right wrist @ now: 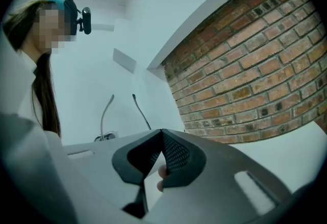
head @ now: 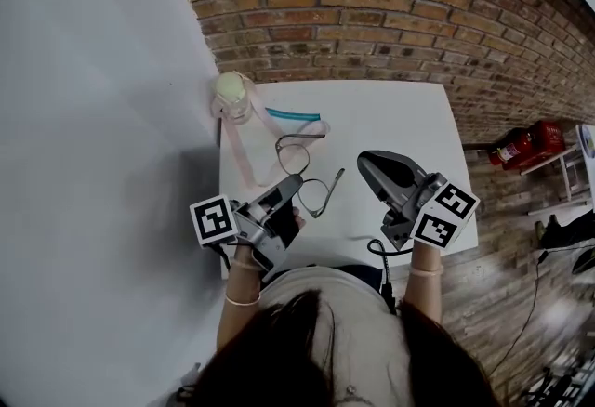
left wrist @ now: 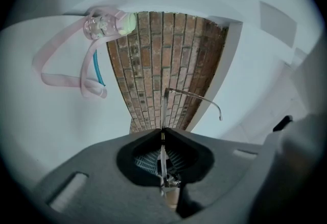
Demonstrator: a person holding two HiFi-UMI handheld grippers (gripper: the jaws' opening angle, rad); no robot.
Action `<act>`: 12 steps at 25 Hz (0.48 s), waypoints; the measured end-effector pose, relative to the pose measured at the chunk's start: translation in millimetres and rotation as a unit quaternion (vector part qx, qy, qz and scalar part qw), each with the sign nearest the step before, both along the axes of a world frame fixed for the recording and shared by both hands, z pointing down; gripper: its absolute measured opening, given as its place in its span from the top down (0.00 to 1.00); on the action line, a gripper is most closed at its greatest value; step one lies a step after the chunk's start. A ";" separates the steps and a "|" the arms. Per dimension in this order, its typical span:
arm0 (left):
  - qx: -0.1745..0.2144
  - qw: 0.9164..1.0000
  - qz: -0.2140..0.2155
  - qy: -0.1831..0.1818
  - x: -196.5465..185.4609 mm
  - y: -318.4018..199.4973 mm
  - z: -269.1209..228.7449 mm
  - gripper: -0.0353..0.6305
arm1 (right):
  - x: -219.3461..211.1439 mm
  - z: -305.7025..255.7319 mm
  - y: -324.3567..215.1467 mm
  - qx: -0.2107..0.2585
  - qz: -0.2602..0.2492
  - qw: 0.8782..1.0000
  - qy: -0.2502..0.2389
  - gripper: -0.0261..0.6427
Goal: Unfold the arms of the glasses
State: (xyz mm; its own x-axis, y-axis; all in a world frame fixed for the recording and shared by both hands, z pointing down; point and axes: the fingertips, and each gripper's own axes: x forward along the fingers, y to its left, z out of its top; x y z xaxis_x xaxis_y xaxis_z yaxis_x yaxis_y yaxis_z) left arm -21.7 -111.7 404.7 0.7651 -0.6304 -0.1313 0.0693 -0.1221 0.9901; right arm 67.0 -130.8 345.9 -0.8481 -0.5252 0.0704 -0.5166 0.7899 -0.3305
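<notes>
Thin wire-framed glasses [head: 305,175] sit over the middle of the white table [head: 409,117]. One arm [head: 307,136] points to the far right, and the other [head: 333,182] angles to the right. My left gripper [head: 296,184] is shut on the frame near the bridge. In the left gripper view the frame [left wrist: 162,151] runs edge-on between the shut jaws [left wrist: 162,133], with one arm [left wrist: 196,97] swung out to the right. My right gripper [head: 367,161] hovers right of the glasses, shut on nothing [right wrist: 162,133]. Two thin curved arm tips [right wrist: 139,110] show beyond it.
A small clear bottle with a pale cap [head: 232,97] stands at the table's far left corner, trailing a pink ribbon [head: 244,154]. A teal strip [head: 293,115] lies beside it. A white wall runs along the left, a brick wall [head: 372,15] behind. Red extinguishers [head: 525,145] stand on the floor at right.
</notes>
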 end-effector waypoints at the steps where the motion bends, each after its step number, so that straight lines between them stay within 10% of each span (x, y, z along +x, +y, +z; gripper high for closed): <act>1: 0.000 1.000 0.000 0.000 0.5 0.8 -1.2 0.91 | 0.8 1.0 -0.5 0.000 0.004 1.000 0.003 0.95; 12: 0.006 1.000 0.002 -0.002 5.9 3.5 -11.4 0.91 | 11.1 29.2 -14.6 -0.005 0.060 0.995 0.077 0.95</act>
